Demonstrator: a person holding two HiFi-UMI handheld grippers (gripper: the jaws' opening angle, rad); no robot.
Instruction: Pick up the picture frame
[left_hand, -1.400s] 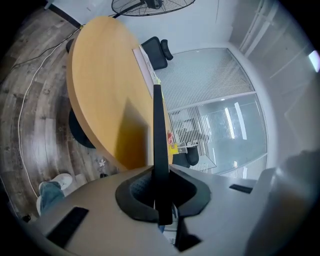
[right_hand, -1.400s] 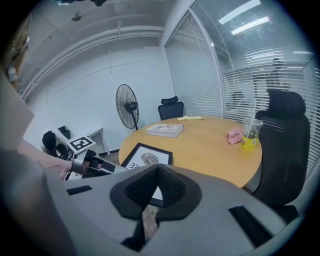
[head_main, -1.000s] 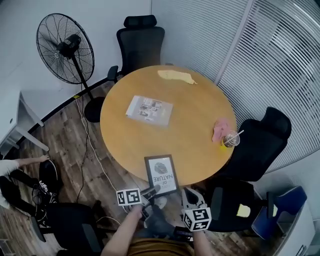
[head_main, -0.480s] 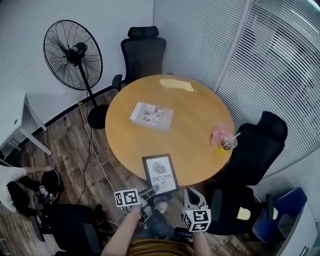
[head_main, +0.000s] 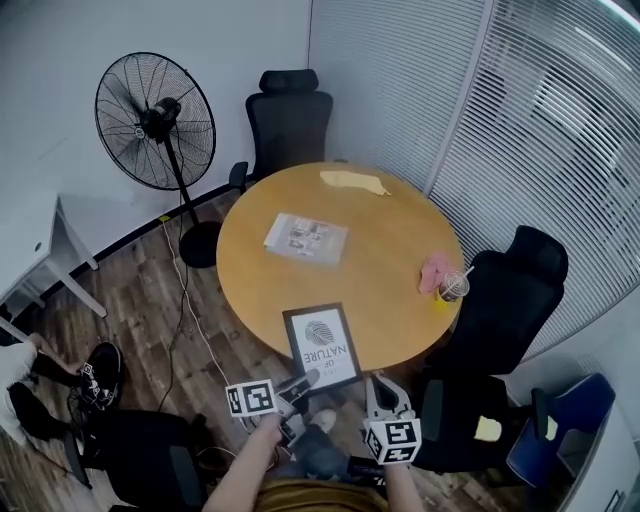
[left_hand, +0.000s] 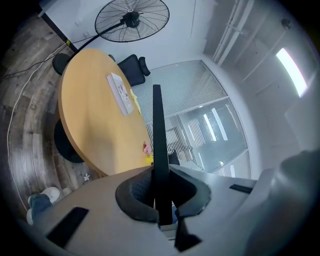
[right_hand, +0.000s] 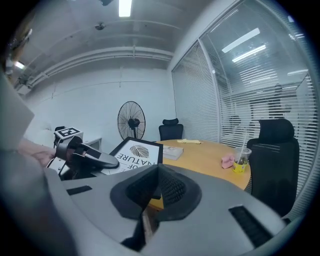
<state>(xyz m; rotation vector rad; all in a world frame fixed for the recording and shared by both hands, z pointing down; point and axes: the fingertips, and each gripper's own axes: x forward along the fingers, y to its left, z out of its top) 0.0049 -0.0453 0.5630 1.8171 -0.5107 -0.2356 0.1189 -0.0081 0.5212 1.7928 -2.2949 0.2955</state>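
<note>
The black-rimmed picture frame (head_main: 322, 346), with a leaf print and lettering, is lifted over the near edge of the round wooden table (head_main: 390, 225). My left gripper (head_main: 305, 380) is shut on its lower edge. In the left gripper view the frame (left_hand: 158, 145) stands edge-on between the pads. My right gripper (head_main: 376, 386) hovers just right of the frame's lower corner, jaws shut and holding nothing. From the right gripper view the frame (right_hand: 136, 155) faces me at the left, with the left gripper (right_hand: 82, 157) beside it.
On the table lie a booklet (head_main: 306, 237), a yellow cloth (head_main: 352, 181), a pink cloth (head_main: 436, 266) and a drink cup with a straw (head_main: 452, 286). Black chairs (head_main: 290, 112) (head_main: 512, 298) ring the table. A standing fan (head_main: 155, 122) is at the left. A person's legs (head_main: 25, 385) lie at the far left.
The left gripper has lifted the frame slightly, and the right gripper rose beside it. The head view has shifted, so the table and fan sit lower in the picture.
</note>
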